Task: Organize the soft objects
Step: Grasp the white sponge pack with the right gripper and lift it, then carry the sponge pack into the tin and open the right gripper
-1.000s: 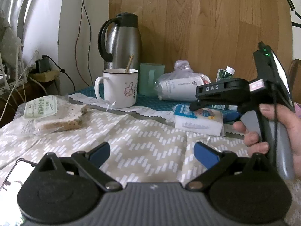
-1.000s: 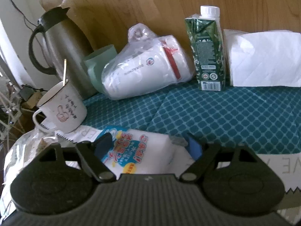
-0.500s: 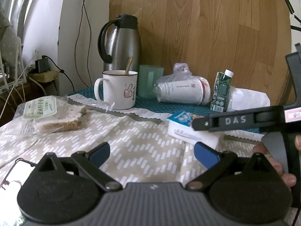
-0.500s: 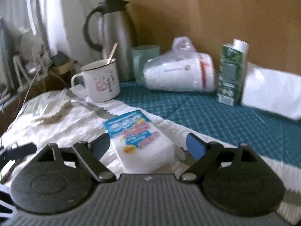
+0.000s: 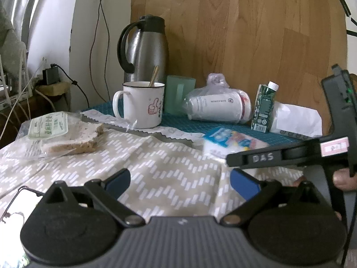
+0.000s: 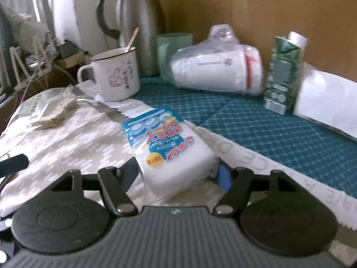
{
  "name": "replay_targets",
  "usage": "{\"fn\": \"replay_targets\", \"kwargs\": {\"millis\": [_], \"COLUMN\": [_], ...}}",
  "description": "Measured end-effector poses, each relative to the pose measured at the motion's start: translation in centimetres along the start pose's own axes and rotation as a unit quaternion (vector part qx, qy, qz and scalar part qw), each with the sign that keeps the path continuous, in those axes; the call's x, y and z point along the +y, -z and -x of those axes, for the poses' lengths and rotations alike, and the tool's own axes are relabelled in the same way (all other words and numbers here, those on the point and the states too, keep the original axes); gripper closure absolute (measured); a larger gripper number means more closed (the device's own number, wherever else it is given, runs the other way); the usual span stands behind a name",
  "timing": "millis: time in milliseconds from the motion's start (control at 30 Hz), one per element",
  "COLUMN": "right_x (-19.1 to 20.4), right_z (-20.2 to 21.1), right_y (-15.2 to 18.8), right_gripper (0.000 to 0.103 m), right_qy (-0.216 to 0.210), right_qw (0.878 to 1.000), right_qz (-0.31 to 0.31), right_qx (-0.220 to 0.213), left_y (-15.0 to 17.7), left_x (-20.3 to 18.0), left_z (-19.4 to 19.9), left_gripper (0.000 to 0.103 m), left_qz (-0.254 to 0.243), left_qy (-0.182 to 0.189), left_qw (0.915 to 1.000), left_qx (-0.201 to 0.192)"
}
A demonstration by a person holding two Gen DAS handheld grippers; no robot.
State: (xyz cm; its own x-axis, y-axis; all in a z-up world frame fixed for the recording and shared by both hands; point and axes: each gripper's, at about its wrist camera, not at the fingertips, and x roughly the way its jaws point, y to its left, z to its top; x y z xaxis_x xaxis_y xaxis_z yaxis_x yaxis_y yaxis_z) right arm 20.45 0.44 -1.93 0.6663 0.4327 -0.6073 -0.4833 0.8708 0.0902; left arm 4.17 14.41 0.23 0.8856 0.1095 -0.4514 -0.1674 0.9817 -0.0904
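While our right tongs (image 6: 178,175) close around a plastic-wrapped white sponge block (image 6: 169,149) on the cloth-draped surface (image 6: 73,138), our left tongs (image 5: 180,182) gape wide, empty.

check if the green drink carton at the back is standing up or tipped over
Upright: the green carton stands on its base, white cap on top.

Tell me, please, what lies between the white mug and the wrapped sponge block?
In the right wrist view, only cloth lies between the white mug and the sponge block: the zigzag-edged white strip and some teal mat. Nothing else stands there.
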Motion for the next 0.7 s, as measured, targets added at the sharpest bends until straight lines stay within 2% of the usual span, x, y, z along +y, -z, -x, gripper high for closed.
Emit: {"fn": "replay_targets", "kwargs": {"millis": [133,300,500,600,700], "right_x": [-1.9,-3.9,-5.8,-6.5,-6.8], "right_z": [1.3,4.8,10.9,13.7,16.7], "right_y": [0.8,3.1,7.3,9.5,12.0], "right_gripper": [0.03,0.03,0.03,0.03,0.029], "right_qy": [0.042,0.067,0.099,0.131,0.144], "right_qw": [0.998,0.996,0.991,0.987,0.985], "right_qz": [-0.037,-0.063,-0.095,-0.096,-0.098], "right_qx": [-0.004,-0.003,-0.008,-0.014,-0.016], "left_y": [0.0,0.0,0.1,0.1,0.1], "left_x": [0.0,-0.1,-0.5,-0.8,-1.0], "left_z": [-0.1,-0.5,-0.9,-1.2,-1.4], "left_gripper": [0.004,0.004,0.003,0.003,0.001], "left_qz": [-0.001,-0.006,-0.021,-0.031,-0.039], "left_qy": [0.002,0.01,0.023,0.031,0.039], "left_qw": [1.0,0.9998,0.9989,0.9981,0.9971], "left_qx": [0.004,0.016,0.034,0.044,0.052]}}
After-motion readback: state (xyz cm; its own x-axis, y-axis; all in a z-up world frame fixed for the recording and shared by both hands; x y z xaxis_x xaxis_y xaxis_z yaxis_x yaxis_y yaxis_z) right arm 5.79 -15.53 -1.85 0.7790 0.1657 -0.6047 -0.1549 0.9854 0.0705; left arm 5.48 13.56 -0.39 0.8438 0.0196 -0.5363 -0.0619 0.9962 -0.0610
